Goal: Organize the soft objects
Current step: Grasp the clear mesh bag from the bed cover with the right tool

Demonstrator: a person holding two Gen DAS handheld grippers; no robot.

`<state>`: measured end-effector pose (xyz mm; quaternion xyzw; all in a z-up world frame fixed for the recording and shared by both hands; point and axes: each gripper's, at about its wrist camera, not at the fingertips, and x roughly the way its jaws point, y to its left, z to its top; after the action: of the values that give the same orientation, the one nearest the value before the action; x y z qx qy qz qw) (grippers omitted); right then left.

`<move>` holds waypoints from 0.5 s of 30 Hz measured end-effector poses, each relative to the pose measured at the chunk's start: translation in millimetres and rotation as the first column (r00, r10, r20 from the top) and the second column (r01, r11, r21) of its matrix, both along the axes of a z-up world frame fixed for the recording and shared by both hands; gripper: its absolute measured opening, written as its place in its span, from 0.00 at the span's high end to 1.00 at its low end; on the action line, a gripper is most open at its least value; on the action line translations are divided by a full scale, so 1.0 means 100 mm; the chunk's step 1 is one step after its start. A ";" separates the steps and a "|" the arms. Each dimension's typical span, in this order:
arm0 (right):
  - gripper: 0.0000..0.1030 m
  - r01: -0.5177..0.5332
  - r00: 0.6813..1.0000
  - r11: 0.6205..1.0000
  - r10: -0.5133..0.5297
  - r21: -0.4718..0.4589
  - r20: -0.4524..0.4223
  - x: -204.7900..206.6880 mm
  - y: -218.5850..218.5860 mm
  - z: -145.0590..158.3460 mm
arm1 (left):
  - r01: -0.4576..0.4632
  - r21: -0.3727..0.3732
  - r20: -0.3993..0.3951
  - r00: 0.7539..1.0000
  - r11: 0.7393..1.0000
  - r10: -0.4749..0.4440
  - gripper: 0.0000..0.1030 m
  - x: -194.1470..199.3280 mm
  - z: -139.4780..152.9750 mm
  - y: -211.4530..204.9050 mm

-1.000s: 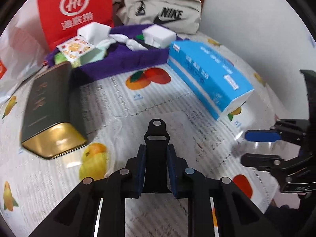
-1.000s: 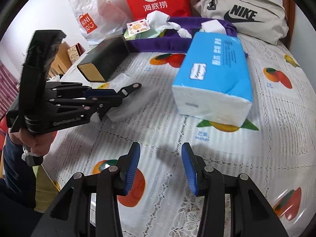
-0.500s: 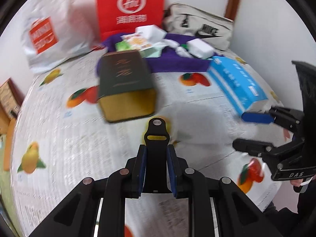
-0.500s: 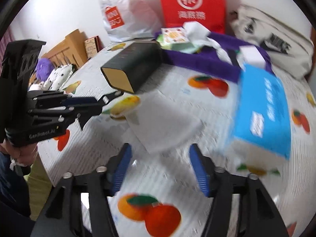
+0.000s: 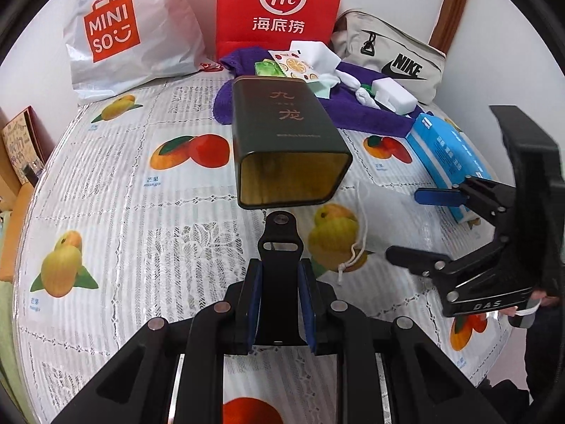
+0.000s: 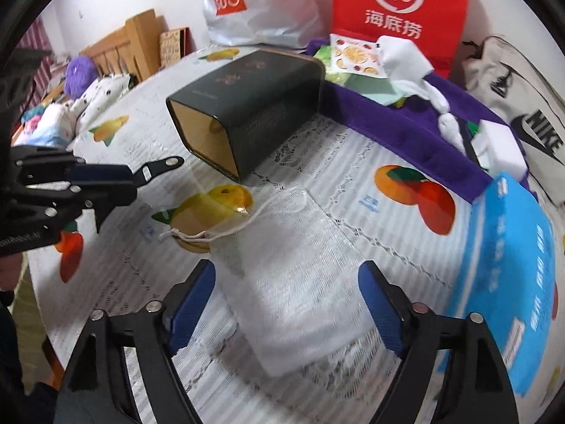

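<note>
A white mesh drawstring bag lies flat on the fruit-print tablecloth. My right gripper hovers over it with its jaws opening wide; the bag sits under the gap and the pads do not press it. In the left wrist view that gripper stands at the right, above the same bag. My left gripper is shut on a black flat tab that sticks out past its pads. It points at the open end of a dark tin lying on its side.
A blue tissue pack lies to the right of the bag. Behind, a purple cloth carries white soft pieces and packets. A red bag, a Miniso bag and a Nike pouch line the wall.
My right gripper slid left from the blue tissue pack to above the mesh bag while its jaws widened. My left gripper swung left toward the tin, still shut on the tab.
</note>
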<state>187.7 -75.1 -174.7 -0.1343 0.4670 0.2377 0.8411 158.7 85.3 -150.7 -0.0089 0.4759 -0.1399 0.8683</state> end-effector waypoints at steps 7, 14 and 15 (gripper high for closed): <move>0.00 -0.007 1.000 1.000 0.007 0.007 -0.007 0.17 0.05 -0.16 | -0.005 -0.009 -0.021 1.000 1.000 0.005 0.81 0.08 -0.07 0.02; 0.43 0.000 1.000 1.000 0.000 0.020 0.026 0.12 0.01 -0.09 | -0.018 -0.023 -0.033 0.999 1.000 0.017 0.81 0.11 -0.11 0.04; 0.56 0.003 1.000 1.000 -0.004 0.020 0.029 0.10 0.00 -0.07 | -0.022 -0.026 -0.035 0.999 0.999 0.021 0.81 0.11 -0.11 0.04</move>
<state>197.9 -75.0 -181.7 -0.1287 0.4525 0.2390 0.8495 170.1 89.1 -161.6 -0.0281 0.4888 -0.1367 0.8611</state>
